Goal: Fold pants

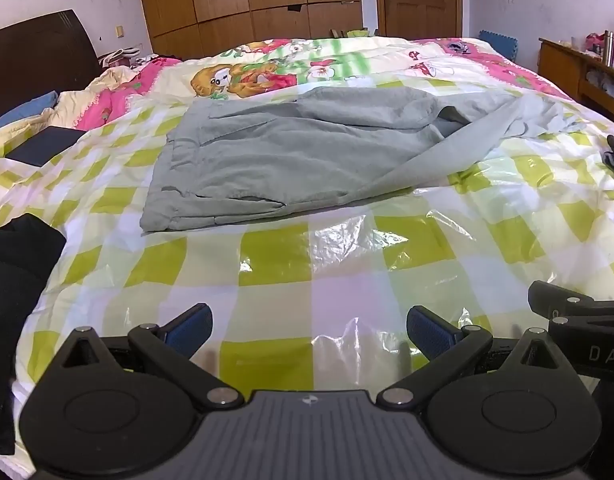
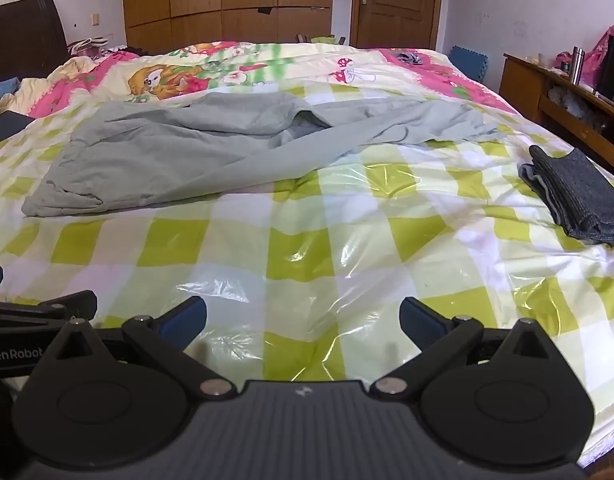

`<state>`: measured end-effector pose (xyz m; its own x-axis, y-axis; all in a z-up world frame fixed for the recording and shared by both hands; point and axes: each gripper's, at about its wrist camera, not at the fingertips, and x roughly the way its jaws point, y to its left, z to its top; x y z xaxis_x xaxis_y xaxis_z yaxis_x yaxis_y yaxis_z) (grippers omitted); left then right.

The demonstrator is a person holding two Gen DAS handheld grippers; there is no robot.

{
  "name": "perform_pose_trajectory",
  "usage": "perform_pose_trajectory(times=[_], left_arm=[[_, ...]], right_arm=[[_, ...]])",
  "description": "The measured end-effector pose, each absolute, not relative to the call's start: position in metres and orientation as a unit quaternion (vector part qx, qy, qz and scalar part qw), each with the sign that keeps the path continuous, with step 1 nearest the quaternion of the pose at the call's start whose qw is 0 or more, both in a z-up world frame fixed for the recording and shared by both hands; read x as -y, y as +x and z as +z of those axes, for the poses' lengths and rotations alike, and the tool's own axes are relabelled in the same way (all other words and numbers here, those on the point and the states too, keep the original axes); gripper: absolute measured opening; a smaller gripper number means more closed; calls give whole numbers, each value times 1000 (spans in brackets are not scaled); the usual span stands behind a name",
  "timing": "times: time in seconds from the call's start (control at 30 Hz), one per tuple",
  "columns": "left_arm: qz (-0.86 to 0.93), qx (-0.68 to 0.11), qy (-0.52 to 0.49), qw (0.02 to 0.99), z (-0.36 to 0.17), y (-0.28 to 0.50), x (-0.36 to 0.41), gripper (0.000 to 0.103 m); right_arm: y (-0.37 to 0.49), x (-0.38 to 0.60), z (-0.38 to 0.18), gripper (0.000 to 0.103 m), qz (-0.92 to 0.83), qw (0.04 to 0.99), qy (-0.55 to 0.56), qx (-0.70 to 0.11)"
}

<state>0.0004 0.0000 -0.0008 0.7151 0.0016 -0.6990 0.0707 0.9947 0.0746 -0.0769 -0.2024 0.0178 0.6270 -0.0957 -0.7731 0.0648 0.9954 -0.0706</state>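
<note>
Grey-green pants [image 1: 291, 152] lie spread across the bed, waistband at the left, legs running right and rumpled; they also show in the right wrist view [image 2: 211, 148]. My left gripper [image 1: 309, 330] is open and empty, low over the near part of the bed, well short of the pants. My right gripper [image 2: 303, 320] is open and empty too, beside the left one, also short of the pants. The right gripper's body shows at the right edge of the left wrist view [image 1: 579, 320].
The bed has a green-and-white checked plastic cover [image 2: 307, 248]. A folded dark grey garment [image 2: 579, 192] lies at the right. Black cloth [image 1: 15, 292] lies at the left near edge, a dark flat object [image 1: 43, 146] farther left. A wooden shelf [image 2: 563, 92] stands right.
</note>
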Motion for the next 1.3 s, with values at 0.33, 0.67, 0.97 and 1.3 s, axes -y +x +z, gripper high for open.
perform_pose_trajectory(times=[0.33, 0.67, 0.97, 1.3], left_arm=[[-18, -380, 48, 924, -2, -2, 2, 103], [-18, -381, 48, 923, -6, 0, 1, 103], [-15, -392, 53, 918, -12, 0, 1, 103], [-19, -475, 54, 878, -13, 1, -1, 103]], right_arm=[[-77, 201, 17, 102, -45, 901, -23, -431], [-78, 201, 16, 102, -45, 901, -25, -432], [-77, 200, 15, 102, -43, 900, -27, -433], [-77, 198, 15, 102, -43, 899, -33, -434]])
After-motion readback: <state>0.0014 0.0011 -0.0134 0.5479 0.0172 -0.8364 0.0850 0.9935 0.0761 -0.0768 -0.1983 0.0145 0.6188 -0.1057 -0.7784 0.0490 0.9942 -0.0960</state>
